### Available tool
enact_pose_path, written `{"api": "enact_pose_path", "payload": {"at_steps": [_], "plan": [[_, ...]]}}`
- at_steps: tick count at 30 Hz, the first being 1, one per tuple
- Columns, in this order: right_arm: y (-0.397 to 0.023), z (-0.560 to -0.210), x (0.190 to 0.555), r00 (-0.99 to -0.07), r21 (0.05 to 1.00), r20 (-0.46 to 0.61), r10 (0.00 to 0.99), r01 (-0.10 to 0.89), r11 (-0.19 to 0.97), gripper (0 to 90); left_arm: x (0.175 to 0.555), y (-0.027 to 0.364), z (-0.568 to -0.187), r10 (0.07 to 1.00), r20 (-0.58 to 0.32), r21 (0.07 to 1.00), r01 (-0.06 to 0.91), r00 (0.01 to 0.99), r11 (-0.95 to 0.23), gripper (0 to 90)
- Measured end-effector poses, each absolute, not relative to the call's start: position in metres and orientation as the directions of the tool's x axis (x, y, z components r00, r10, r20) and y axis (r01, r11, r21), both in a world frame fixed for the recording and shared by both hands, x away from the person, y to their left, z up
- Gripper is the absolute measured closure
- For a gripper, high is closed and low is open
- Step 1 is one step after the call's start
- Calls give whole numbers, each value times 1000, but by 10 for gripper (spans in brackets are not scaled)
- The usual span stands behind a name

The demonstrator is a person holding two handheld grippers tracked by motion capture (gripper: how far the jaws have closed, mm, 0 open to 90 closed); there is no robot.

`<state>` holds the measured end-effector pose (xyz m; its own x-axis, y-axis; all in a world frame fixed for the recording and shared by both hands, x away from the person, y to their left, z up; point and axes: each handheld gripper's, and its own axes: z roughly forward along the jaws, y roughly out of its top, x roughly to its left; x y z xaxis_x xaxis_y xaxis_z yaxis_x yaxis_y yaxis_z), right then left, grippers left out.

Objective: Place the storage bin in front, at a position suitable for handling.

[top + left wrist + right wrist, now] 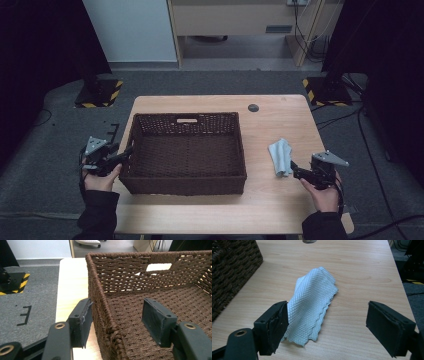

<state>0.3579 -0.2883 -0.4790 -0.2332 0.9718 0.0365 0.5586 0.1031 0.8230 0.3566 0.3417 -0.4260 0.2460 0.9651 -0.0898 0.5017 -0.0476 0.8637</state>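
A dark brown woven basket point(185, 152) sits in the middle of the light wooden tabletop point(270, 200), with a cut-out handle slot in its far wall. The left hand-held gripper point(125, 152) is at the basket's left wall near the front corner; in the left gripper view its jaws stand wide and straddle that wall point(105, 315), one jaw outside over the tabletop and the other inside over the woven floor. The outer pad is close against the weave, though whether it touches cannot be told, and the inner pad stands clear of the wall, so nothing is pinched. A folded pale blue cloth point(280, 156) lies flat on the tabletop to the right of the basket, well apart from it. The right hand-held gripper point(296, 169) is just beside the near end of the cloth, pointing toward it. In the right gripper view its jaws are spread wide: the left jaw sits against the near edge of the cloth point(312, 307), whose scalloped hem lies beside it, while the right jaw is over bare wood, well away from the fabric, so the cloth is not gripped. A small dark round disc point(253, 107) is set in the tabletop near the far edge.
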Motion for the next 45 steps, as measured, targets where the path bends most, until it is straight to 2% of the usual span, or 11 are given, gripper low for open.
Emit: {"api": "enact_pose_path", "payload": {"at_steps": [11,21,31,33,35,36,39,40,42,43,45], "plan": [[-273,-471,357,-271,837,8,962,529,142,221,355,341,-423,965,-89,866,499,246,-47,430],[-242,-475,372,-330,824,-31,944,526,211,266,356,338,-423,966,-84,864,501,246,-53,442],[-233,-492,391,-323,776,-69,944,577,254,329,357,340,-424,967,-85,860,508,240,-51,444],[-234,-498,398,-312,763,-65,948,596,249,411,357,340,-424,967,-86,861,507,239,-48,447],[-234,-499,399,-312,759,-57,948,604,245,448,357,340,-424,967,-87,860,508,240,-49,447],[-237,-503,404,-317,745,-18,948,628,225,499,357,339,-424,966,-89,860,508,242,-48,447],[-239,-506,408,-319,727,4,948,651,216,547,358,339,-424,966,-90,859,510,242,-47,448],[-239,-508,409,-316,720,5,949,659,216,559,358,340,-424,966,-91,858,511,241,-47,449],[-240,-512,412,-314,698,-17,949,676,236,660,358,341,-425,966,-96,857,513,238,-42,452],[-240,-512,412,-314,698,-17,949,676,236,660,358,341,-425,966,-96,857,513,238,-42,455],[-242,-511,410,-313,690,-39,949,678,252,804,358,342,-426,966,-102,857,515,238,-37,458]]}}
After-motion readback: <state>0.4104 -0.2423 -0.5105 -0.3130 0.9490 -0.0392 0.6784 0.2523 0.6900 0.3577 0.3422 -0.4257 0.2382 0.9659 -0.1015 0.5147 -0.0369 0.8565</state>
